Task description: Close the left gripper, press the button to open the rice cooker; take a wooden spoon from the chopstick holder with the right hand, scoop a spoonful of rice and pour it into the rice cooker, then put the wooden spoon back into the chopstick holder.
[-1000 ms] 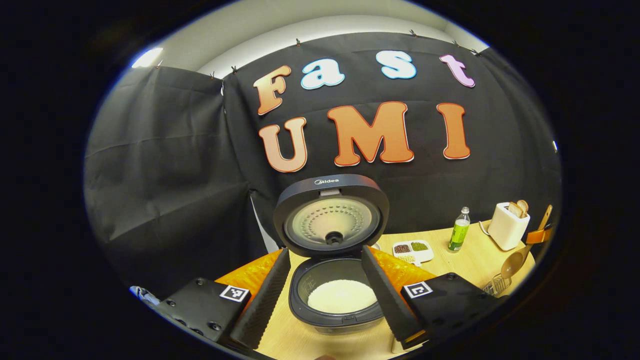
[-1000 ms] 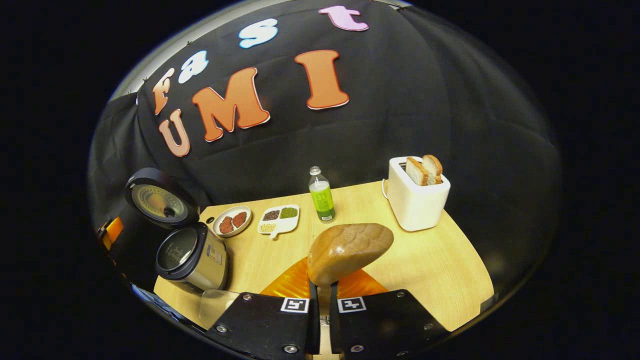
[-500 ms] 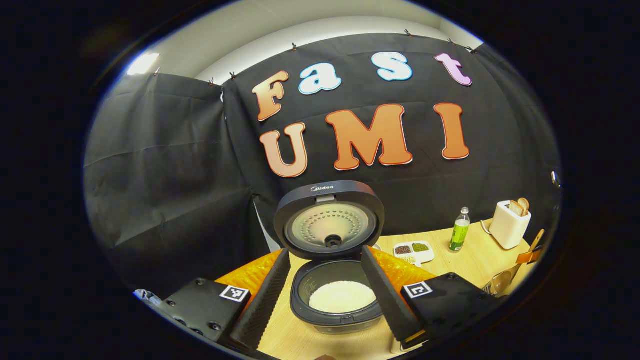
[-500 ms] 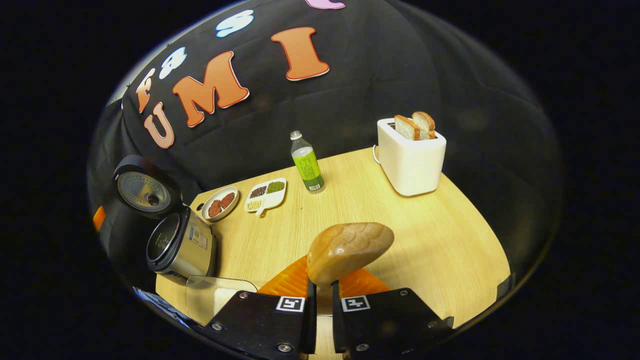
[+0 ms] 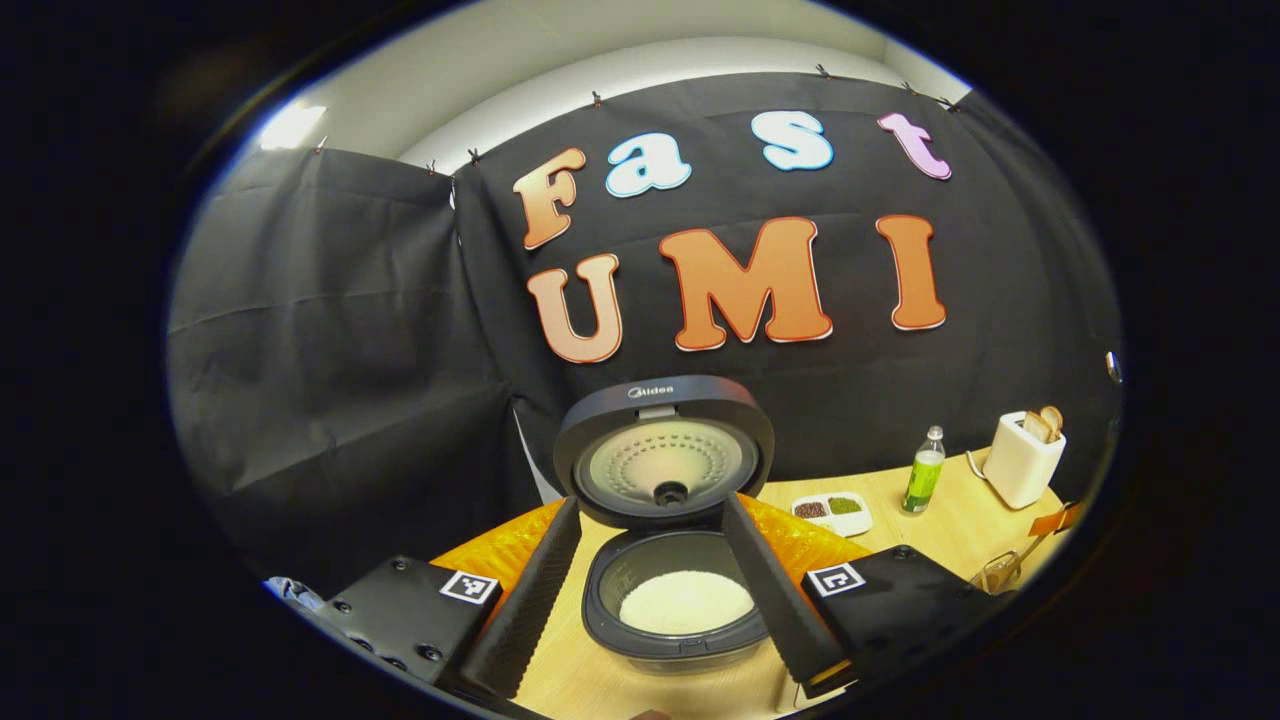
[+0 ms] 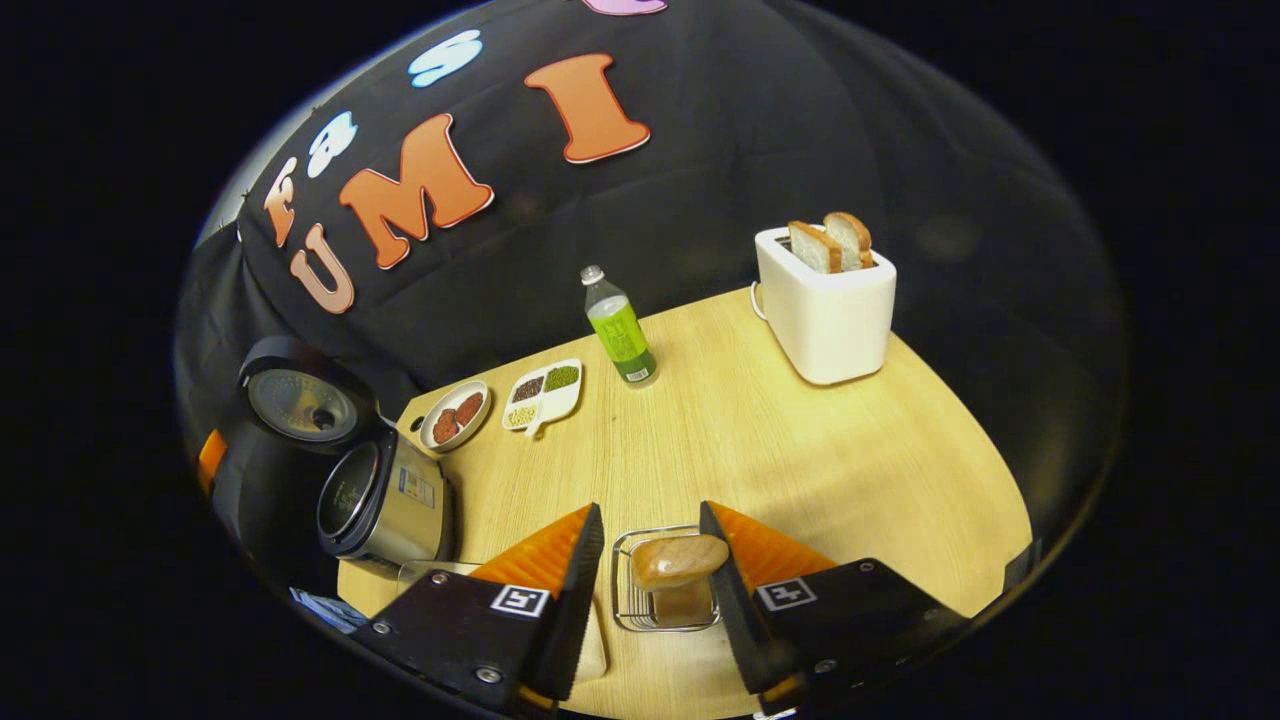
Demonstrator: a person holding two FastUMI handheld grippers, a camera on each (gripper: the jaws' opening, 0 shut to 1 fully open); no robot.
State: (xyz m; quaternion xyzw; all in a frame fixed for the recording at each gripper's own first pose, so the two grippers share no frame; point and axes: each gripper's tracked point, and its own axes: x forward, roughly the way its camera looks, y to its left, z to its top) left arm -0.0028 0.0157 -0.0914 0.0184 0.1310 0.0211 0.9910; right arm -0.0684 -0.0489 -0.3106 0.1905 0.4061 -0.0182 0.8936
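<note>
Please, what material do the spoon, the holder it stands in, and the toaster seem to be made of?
The spoon looks like wood with a smooth brown finish; faint grain shows on its bowl. The chopstick holder appears to be thin metal wire, shiny and silver, with see-through gaps. The toaster seems matte white plastic or painted metal; the pictures leave that open.

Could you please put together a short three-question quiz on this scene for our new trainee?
1. True or false: the rice cooker stands with its lid raised.
2. Where is the wooden spoon? A) clamped in the right gripper B) standing in the chopstick holder C) lying on the table
3. Fill in: the toaster holds two slices of ____.

Key: 1 true; 2 B, with the right gripper's fingers apart on either side; 3 bread.
</note>
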